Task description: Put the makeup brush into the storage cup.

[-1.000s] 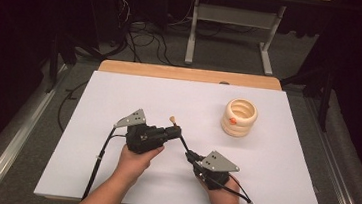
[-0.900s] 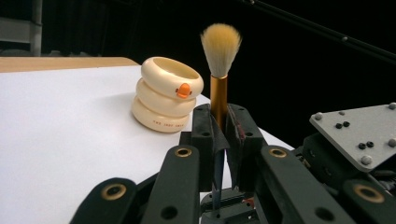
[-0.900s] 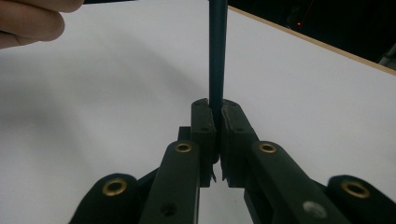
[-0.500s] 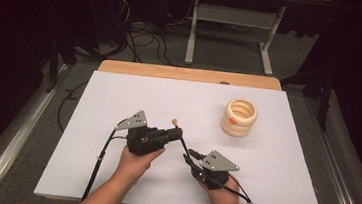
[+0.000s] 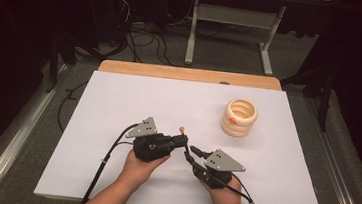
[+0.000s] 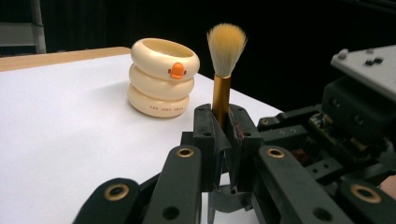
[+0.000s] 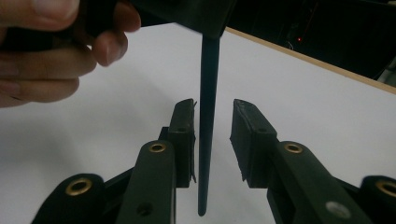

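Right gripper view, nearest first: my right gripper [image 7: 212,140] has its two black jaws standing apart, and the brush [image 7: 207,130] handle, a thin dark rod, hangs down through the gap. The handle lies close against one pad [image 7: 183,135], while the other pad is clear of it. These jaws have just been opening, so this gripper no longer pinches the handle and I read it as having let go. Fingers of the other hand [image 7: 56,56] show at the upper left of this view.

Left gripper view: my left gripper [image 6: 223,135] is clamped tight on the brush's gold ferrule [image 6: 221,95], with the tan bristles [image 6: 227,44] standing upright above the jaws. Part of the right gripper's body [image 6: 359,107] sits just to one side.

High view: both hands meet near the front middle of the white table [image 5: 119,101], with the left gripper [image 5: 185,141] carrying the brush [image 5: 182,130] and the right gripper [image 5: 190,152] just beside it, tips almost together. Compared with a second ago, the right jaws have parted and both hands sit in much the same spot.

Farther off, to the right and well apart from the grippers, stands a cream ringed cup [image 5: 239,117] with a small orange mark, upright and empty as far as I can tell.

My judgement: the brush has passed fully into the left gripper, and the likely next step is carrying it to the cup.
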Demonstrator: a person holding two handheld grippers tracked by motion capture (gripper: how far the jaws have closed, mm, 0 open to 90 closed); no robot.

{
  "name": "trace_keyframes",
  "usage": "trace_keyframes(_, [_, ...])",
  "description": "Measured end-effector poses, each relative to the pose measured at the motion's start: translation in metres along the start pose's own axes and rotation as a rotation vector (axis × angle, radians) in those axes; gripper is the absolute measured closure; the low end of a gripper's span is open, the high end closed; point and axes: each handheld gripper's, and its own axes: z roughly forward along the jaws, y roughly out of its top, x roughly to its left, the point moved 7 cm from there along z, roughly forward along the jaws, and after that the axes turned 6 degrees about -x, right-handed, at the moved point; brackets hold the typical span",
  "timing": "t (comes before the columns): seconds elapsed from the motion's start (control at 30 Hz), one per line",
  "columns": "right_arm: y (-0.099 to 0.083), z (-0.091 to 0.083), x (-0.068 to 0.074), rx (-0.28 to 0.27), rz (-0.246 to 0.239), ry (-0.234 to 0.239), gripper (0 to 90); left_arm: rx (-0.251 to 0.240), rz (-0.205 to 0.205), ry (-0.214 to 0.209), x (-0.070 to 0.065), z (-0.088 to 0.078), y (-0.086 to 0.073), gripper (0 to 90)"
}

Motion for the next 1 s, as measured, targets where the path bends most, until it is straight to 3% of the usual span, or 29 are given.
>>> trace_keyframes(0.4, [0.0084,-0.0044,0.0024,-0.033,-0.008,0.002,76.5,0.008,0.028,-0.009,-0.0078,0.0047,-0.0041,84.0])
trace_keyframes(1.0, [0.0104,-0.0052,0.0025,-0.046,-0.011,-0.007,84.3,0.009,0.028,-0.011,-0.0097,0.0064,-0.0059,83.9])
